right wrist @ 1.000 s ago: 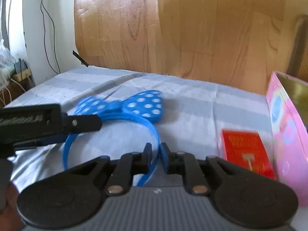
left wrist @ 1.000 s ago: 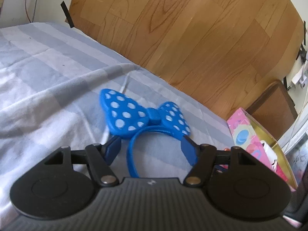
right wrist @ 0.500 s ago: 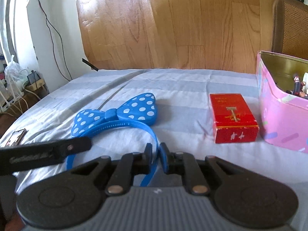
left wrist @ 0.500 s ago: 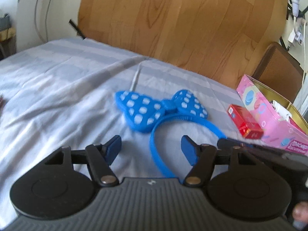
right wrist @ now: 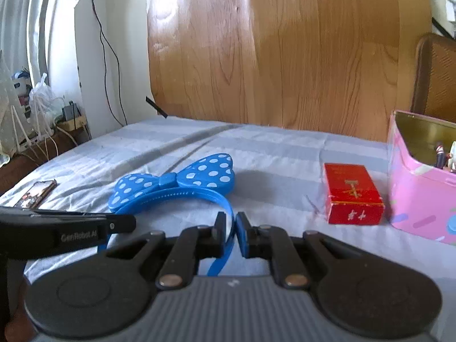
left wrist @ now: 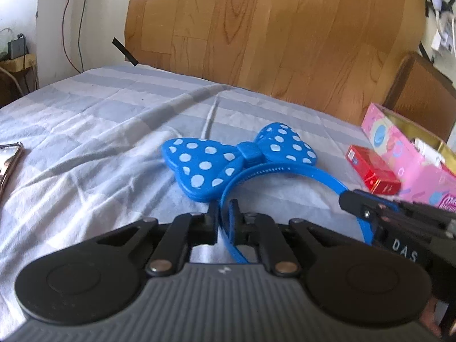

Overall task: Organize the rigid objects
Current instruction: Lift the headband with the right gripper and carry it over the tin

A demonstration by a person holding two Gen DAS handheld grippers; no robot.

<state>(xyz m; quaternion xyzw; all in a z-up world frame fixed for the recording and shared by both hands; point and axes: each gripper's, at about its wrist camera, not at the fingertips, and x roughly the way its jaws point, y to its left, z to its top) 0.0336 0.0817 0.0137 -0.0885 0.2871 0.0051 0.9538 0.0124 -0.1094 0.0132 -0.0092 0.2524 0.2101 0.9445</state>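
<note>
A blue headband with a white-dotted bow (left wrist: 239, 156) lies on the striped bedsheet; it also shows in the right wrist view (right wrist: 176, 182). My left gripper (left wrist: 223, 213) is shut on the left leg of the band. My right gripper (right wrist: 230, 225) is shut on the right leg of the band. Each gripper shows in the other's view, the right one (left wrist: 399, 222) at the right edge and the left one (right wrist: 71, 228) at the left edge.
A red box (right wrist: 352, 193) lies right of the headband, beside an open pink tin (right wrist: 421, 188) holding small items. A phone (right wrist: 37, 189) lies at the bed's left. A wooden headboard (right wrist: 285, 57) stands behind; cables and clutter are at the far left.
My left gripper has closed from wide open onto the left leg of the band. The right gripper stayed shut on the right leg.
</note>
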